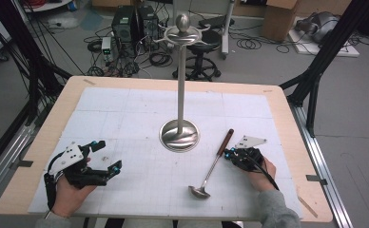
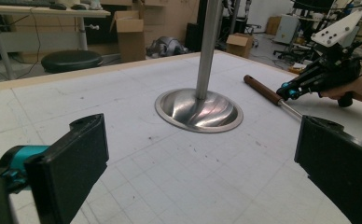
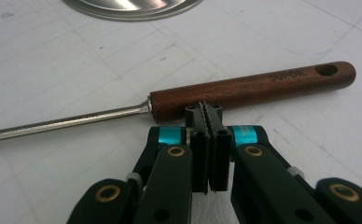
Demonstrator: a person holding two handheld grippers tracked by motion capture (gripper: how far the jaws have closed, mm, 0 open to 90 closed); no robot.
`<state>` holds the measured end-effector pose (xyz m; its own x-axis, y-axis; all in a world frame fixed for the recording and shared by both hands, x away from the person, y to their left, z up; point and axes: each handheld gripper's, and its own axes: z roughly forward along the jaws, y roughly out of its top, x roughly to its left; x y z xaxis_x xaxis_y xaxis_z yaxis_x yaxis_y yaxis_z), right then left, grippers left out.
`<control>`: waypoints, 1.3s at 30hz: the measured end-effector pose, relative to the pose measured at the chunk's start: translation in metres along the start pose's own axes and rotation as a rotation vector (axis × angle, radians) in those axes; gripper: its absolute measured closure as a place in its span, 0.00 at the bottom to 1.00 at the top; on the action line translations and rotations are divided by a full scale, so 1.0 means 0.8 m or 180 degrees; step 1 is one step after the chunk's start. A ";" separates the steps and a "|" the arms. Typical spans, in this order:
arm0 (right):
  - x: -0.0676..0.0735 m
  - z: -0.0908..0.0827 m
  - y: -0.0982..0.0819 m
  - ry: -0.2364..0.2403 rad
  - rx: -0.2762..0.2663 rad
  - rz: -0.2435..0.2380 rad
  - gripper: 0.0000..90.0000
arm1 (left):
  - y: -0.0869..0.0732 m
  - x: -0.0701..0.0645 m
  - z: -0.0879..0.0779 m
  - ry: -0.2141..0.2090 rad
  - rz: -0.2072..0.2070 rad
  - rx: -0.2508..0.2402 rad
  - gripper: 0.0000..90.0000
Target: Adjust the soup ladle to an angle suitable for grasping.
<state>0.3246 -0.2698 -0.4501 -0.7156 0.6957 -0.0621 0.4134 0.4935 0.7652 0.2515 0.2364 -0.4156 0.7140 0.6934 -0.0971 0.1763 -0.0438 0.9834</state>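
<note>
Ladle (image 1: 210, 171) is lying flat on the tabletop (image 1: 277, 102), toward the near right corner, bowl end closest to the near edge and the brown wooden handle (image 3: 251, 88) angled away toward the far right. Right hand-held gripper (image 1: 229, 154) sits right up against that handle, about where the wood meets the steel shaft. In the right gripper view its jaws are pressed together with nothing between them, tips just at the side of the handle; can't really tell if they're touching it or a hair off. So the ladle isn't gripped, just lying there.

Left hand-held gripper (image 1: 110, 167) is over by the near left corner, held low above the white gridded mat (image 1: 140, 118), jaws spread wide apart with nothing in them, pointing across toward the middle.

Out past both of them, roughly mid-tabletop, there's a steel utensil stand (image 1: 179, 135): round dished base, tall upright pole, hooks around a knob at the top. The ladle handle's end is near the base's right side but not touching.
</note>
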 end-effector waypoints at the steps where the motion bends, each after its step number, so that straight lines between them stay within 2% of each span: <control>1: 0.001 0.001 0.001 0.0001 0.0002 0.0003 1.00 | 0.000 0.000 0.000 0.0000 0.0000 -0.0005 0.04; 8: 0.003 0.000 0.003 -0.0031 0.0017 0.0020 1.00 | 0.000 0.000 -0.002 0.0013 -0.0003 -0.0024 0.04; 10: 0.000 -0.009 0.004 0.0017 -0.0124 0.0149 1.00 | 0.000 0.000 -0.002 0.0017 0.0003 -0.0021 0.04; 12: 0.002 -0.012 0.006 0.0052 -0.0190 0.0162 1.00 | 0.000 0.000 -0.002 0.0020 0.0008 -0.0010 0.04; 14: 0.009 -0.016 0.009 0.0175 -0.0284 0.0148 1.00 | 0.000 0.000 -0.001 0.0023 0.0009 -0.0014 0.04; 18: 0.031 -0.013 0.016 0.0430 -0.0240 0.0018 1.00 | 0.000 -0.001 -0.002 0.0018 0.0007 -0.0018 0.04; 22: 0.050 -0.008 0.023 0.0629 -0.0244 -0.0038 1.00 | 0.000 0.000 -0.002 0.0018 0.0011 -0.0016 0.03; 25: 0.065 -0.002 0.028 0.0775 -0.0170 -0.0168 1.00 | 0.000 0.000 -0.002 0.0020 0.0016 -0.0012 0.04; 33: 0.087 0.011 0.032 0.1029 -0.0035 -0.0343 1.00 | 0.000 0.000 -0.001 0.0021 0.0016 -0.0007 0.04; 39: 0.090 0.014 0.031 0.1087 0.0024 -0.0394 1.00 | 0.000 0.000 -0.001 0.0007 0.0010 0.0005 0.04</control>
<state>0.2897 -0.2019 -0.4426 -0.9068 0.4166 0.0646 0.3151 0.5678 0.7605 0.2511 0.2366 -0.4156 0.7131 0.6948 -0.0938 0.1752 -0.0470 0.9834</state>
